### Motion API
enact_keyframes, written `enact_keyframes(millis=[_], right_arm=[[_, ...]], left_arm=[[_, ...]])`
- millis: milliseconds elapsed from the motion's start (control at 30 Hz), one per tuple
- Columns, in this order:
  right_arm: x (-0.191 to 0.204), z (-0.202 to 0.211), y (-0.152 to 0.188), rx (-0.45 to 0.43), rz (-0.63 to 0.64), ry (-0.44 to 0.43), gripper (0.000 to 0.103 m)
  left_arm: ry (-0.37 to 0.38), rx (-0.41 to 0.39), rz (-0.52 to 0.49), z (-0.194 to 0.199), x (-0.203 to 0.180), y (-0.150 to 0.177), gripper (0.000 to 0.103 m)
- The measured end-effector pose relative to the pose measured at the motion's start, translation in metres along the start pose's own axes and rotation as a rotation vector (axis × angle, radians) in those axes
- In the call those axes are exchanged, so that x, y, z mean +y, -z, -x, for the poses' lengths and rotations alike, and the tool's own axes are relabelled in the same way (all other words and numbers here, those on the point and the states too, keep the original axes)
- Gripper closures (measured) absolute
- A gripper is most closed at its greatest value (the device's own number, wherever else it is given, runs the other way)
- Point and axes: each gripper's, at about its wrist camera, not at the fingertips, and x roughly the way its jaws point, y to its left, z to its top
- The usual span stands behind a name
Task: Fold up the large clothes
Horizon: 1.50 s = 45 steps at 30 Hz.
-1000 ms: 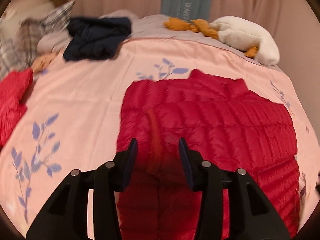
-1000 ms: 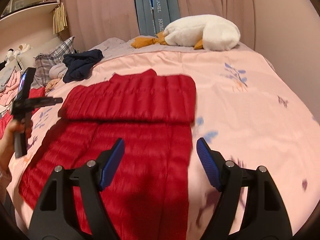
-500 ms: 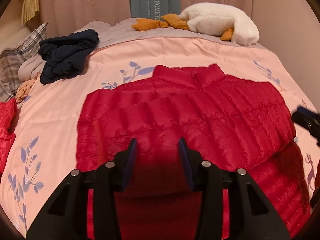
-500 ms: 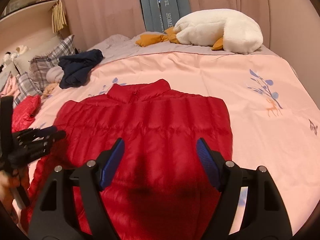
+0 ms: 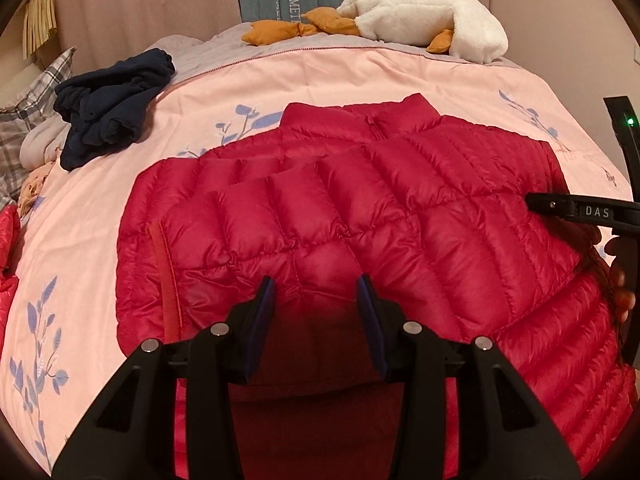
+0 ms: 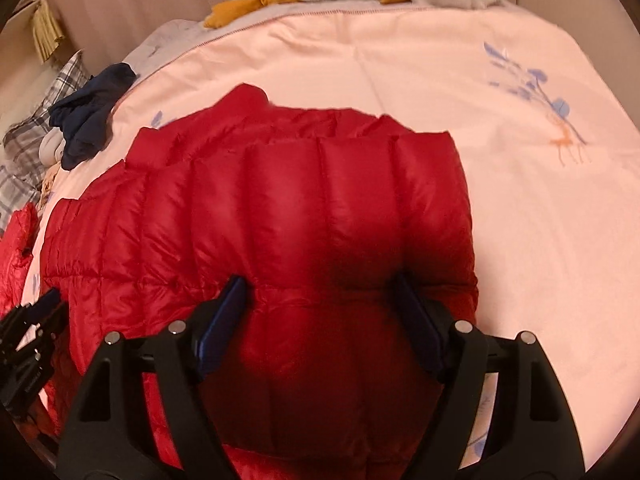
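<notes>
A red quilted down jacket lies on the pink bedspread, collar toward the far side, with its sleeves folded across the body. It also shows in the right wrist view. My left gripper is open and empty, low over the jacket's near left part. My right gripper is open wide and empty, close above the jacket's near right part. The right gripper's body shows at the right edge of the left wrist view. The left gripper shows at the lower left of the right wrist view.
A dark navy garment lies at the back left beside plaid pillows. A white plush goose lies at the bed's far end. Another red garment sits at the left edge. Curtains hang behind the bed.
Both grippers have come down closer to the jacket and toward its near edge. The jacket now fills more of both views. Both stay open.
</notes>
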Motion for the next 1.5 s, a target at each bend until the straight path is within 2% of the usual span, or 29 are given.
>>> enact_keyframes(millis=[133, 300, 367, 433, 533, 767, 900, 1000, 1067, 1133, 1233, 1333, 1500], right_arm=[[0.003, 0.011, -0.003, 0.002, -0.005, 0.023, 0.025], [0.02, 0.055, 0.016, -0.144, 0.086, 0.026, 0.025], [0.027, 0.062, 0.025, -0.155, 0.128, 0.013, 0.025], [0.034, 0.062, 0.033, -0.147, 0.166, 0.018, 0.025], [0.04, 0.046, 0.043, -0.104, 0.225, 0.07, 0.025], [0.034, 0.024, 0.046, -0.039, 0.185, 0.056, 0.024], [0.038, 0.04, 0.044, -0.064, 0.182, 0.064, 0.024], [0.052, 0.06, 0.047, -0.128, 0.226, 0.016, 0.024], [0.062, 0.064, 0.049, -0.138, 0.255, -0.001, 0.024], [0.072, 0.061, 0.051, -0.124, 0.286, -0.013, 0.024], [0.082, 0.045, 0.052, -0.087, 0.312, 0.018, 0.024], [0.083, 0.03, 0.054, -0.045, 0.297, 0.034, 0.022], [0.08, 0.024, 0.05, -0.024, 0.282, 0.027, 0.021]], left_arm=[[0.002, 0.013, 0.009, -0.003, 0.001, -0.001, 0.059], [0.006, 0.019, 0.009, -0.003, 0.002, -0.001, 0.059], [0.005, 0.018, 0.007, -0.003, 0.002, -0.001, 0.059], [0.001, 0.018, 0.004, -0.004, 0.001, -0.001, 0.059], [-0.003, 0.017, 0.002, -0.005, 0.0, 0.0, 0.059], [-0.007, 0.016, -0.008, -0.008, -0.001, 0.001, 0.057], [-0.004, 0.018, 0.003, -0.009, 0.001, 0.002, 0.057], [-0.004, 0.018, 0.001, -0.009, 0.001, 0.002, 0.057], [-0.004, 0.019, 0.001, -0.009, 0.001, 0.002, 0.057], [-0.003, 0.019, 0.003, -0.009, 0.002, 0.002, 0.057], [0.002, 0.022, 0.01, -0.009, 0.003, 0.002, 0.057], [0.002, 0.024, 0.005, -0.009, 0.003, 0.002, 0.057], [0.001, 0.024, 0.005, -0.009, 0.003, 0.002, 0.057]])
